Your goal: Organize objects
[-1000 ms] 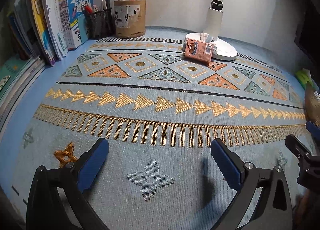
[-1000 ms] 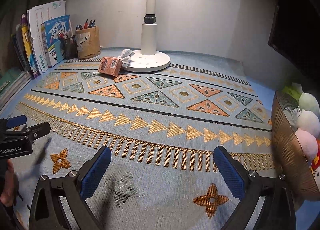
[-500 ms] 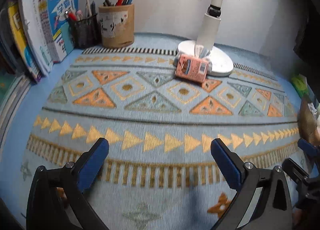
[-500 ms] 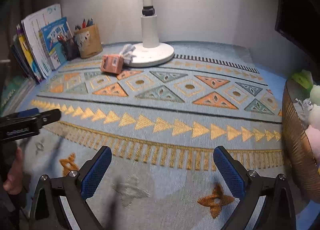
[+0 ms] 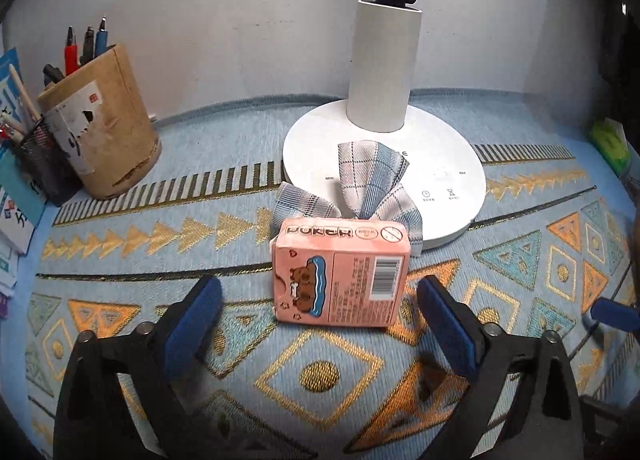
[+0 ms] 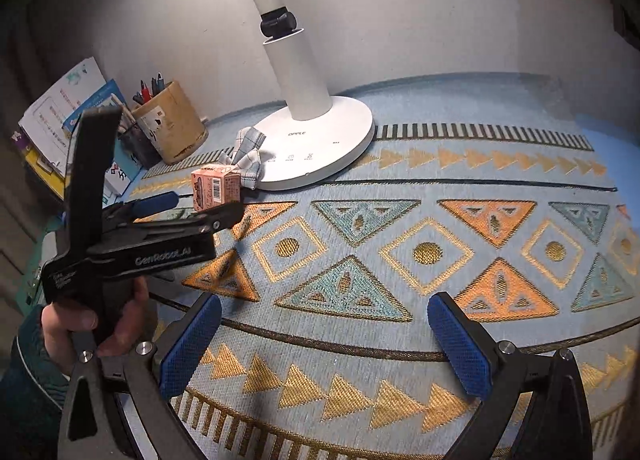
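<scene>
A pink playing-card box (image 5: pixel 340 276) lies flat on the patterned mat, touching a plaid cloth bow (image 5: pixel 360 184) that rests partly on the white lamp base (image 5: pixel 440 148). My left gripper (image 5: pixel 320 296) straddles the box's near end. Its jaws are closing, and a gap still shows between each blue pad and the box. From the right wrist view, the left gripper (image 6: pixel 206 204) reaches the box (image 6: pixel 216 186) in a person's hand (image 6: pixel 72 320). My right gripper (image 6: pixel 324 304) hovers open over the mat with nothing between its fingers.
A cardboard pen holder (image 5: pixel 104 124) and a black mesh cup (image 5: pixel 36 156) stand at the back left beside upright books (image 6: pixel 60 116). The lamp post (image 5: pixel 384 60) rises right behind the bow. A green object (image 5: pixel 608 140) sits at the far right edge.
My left gripper has moved forward across the mat up to the card box, and its jaws have narrowed. The right gripper has also advanced and swung toward the lamp.
</scene>
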Demonstrator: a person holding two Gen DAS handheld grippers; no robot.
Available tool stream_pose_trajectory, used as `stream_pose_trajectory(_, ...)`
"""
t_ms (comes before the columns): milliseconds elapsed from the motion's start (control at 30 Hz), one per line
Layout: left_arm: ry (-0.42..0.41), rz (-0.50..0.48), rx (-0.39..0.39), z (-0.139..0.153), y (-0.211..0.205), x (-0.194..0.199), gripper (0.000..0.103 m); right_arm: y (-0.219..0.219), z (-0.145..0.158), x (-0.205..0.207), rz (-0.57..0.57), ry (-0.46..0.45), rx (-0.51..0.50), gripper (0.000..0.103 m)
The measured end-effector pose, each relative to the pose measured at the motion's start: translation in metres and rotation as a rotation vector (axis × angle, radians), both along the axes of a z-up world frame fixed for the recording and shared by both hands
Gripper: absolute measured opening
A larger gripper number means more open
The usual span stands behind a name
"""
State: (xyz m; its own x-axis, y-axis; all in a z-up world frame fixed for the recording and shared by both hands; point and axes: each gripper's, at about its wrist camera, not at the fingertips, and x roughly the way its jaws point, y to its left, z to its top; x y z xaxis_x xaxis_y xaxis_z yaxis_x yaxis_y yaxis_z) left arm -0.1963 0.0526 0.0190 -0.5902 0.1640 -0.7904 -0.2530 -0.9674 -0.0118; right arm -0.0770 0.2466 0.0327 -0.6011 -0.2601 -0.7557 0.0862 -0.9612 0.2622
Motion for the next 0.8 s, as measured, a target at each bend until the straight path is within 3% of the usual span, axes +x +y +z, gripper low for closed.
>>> stream_pose_trajectory(67,-0.002,-0.021,0.008,-0.001,0.001,-0.002,0.055,-0.001,-0.002,0.001,0.001,-0.002,0.014,0.103)
stream_pose_trajectory(100,-0.005,-0.038,0.013,0.000,0.001,-0.002,0.052,-0.001,-0.003,0.002,-0.003,-0.001,0.020,0.103)
stream_pose_trajectory(233,-0.021,-0.144,0.010,0.009,-0.008,0.018,0.052,0.004,0.000,0.006,-0.014,0.009,-0.006,0.103)
stream_pose_trajectory(533,-0.092,-0.638,-0.275,0.018,-0.033,0.107,0.054,-0.020,0.015,0.018,0.061,-0.005,-0.034,0.103)
stream_pose_trajectory(567,-0.086,-0.686,-0.318,0.018,-0.032,0.115,0.061,-0.024,0.016,0.018,0.069,-0.004,-0.027,0.103)
stream_pose_trajectory(667,-0.023,-0.691,-0.416,0.024,-0.039,0.130,0.081,-0.033,0.019,0.021,0.091,0.000,-0.011,0.103)
stream_pose_trajectory(767,-0.011,-0.616,-0.386,0.034,-0.061,0.134,0.084,-0.038,0.019,0.022,0.101,-0.002,0.004,0.103)
stream_pose_trajectory(800,-0.029,-0.579,-0.330,0.037,-0.070,0.134,0.084,-0.039,0.019,0.021,0.106,-0.004,0.004,0.103)
